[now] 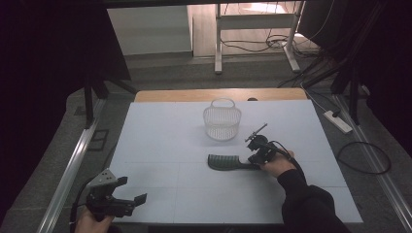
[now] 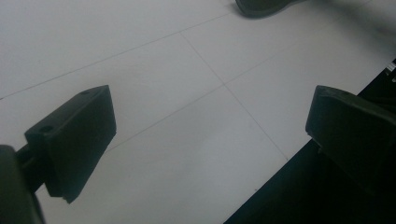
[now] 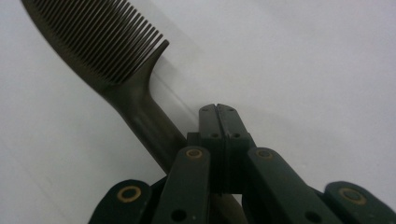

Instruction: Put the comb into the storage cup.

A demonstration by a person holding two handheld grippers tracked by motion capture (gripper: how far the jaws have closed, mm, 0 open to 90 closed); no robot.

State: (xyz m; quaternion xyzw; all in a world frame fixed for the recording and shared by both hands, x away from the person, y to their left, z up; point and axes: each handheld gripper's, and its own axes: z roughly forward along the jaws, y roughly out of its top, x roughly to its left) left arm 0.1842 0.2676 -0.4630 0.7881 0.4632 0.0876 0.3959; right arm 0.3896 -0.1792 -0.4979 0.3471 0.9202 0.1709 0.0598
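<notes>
At the near left corner of the white worktop (image 1: 160, 145), a hand (image 1: 90, 222) holds the left gripper (image 1: 132, 196) just above the surface, pointing to the right along the near edge; its jaws stand wide apart with nothing between them, and the left gripper view shows bare white board with thin seam lines between the two black jaws, the worktop's edge running under the right-hand one. Farther in and to the right, a person's dark sleeve (image 1: 311, 206) reaches forward from the bottom edge, and the hand (image 1: 278, 165) at its end carries the right gripper (image 1: 253, 158), tipped down to the surface. In the right gripper view (image 3: 217, 112) its jaws are pressed together, face to face, with no gap showing; the handle of the dark comb (image 3: 116, 70) runs just beside and beneath them on the left, not between them. The comb (image 1: 226, 162) lies flat near the middle of the worktop, its toothed end pointing left and its handle end at the right gripper. Beyond it, toward the far side, a white basket (image 1: 222, 121) with a hoop handle stands upright, apart from the comb. Behind the worktop lie a grey floor and loose cables (image 1: 252, 46).
</notes>
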